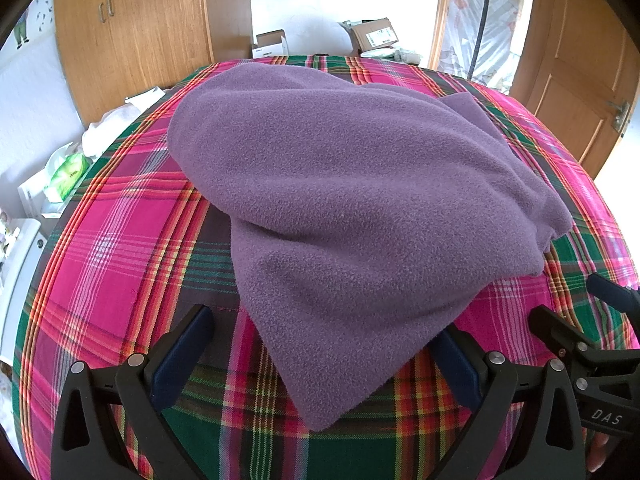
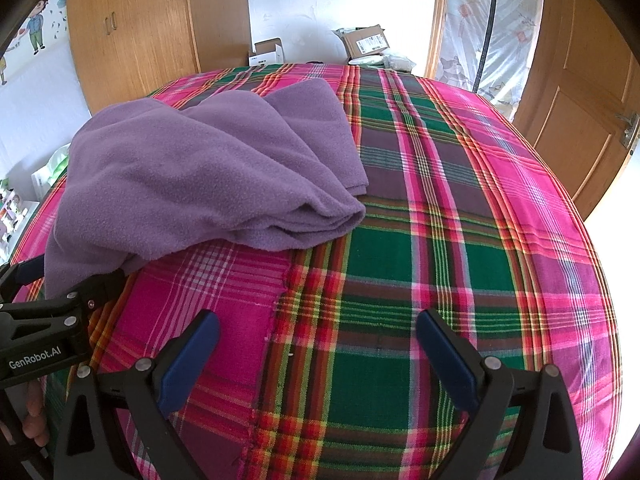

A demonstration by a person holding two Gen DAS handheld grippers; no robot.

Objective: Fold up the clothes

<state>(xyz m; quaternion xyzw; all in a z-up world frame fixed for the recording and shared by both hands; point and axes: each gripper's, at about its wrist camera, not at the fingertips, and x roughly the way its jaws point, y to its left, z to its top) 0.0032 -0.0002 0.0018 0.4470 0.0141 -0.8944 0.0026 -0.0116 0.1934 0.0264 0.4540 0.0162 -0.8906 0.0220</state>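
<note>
While both grippers sit low at the bottom of their own views, the purple fleece garment [image 1: 360, 200] lies in a loose, rumpled heap on the plaid bedcover [image 1: 120, 240], filling the centre of the left wrist view and reaching up towards the top of the bed. Its nearest corner hangs down to the lower centre of that frame, landing between the two blue-padded fingers of the left gripper [image 1: 320, 364], whose jaws stand wide apart with nothing clamped; the right-hand pad is partly overlapped by the cloth edge, though contact cannot be confirmed. At the right edge of the same frame the right gripper [image 1: 576, 320] shows from the side, just beside the garment's lower right edge. Seen from the right wrist view, the garment [image 2: 200, 176] occupies the upper left, with layered folds visible along its right-hand edge. The right gripper [image 2: 318, 356] is spread open over bare plaid cloth in the lower centre, clear of the garment. The left gripper [image 2: 72, 284] enters at the lower left, its tips at the fleece's near edge. Cardboard boxes [image 2: 366, 42] rest beyond the bed's far side.
</note>
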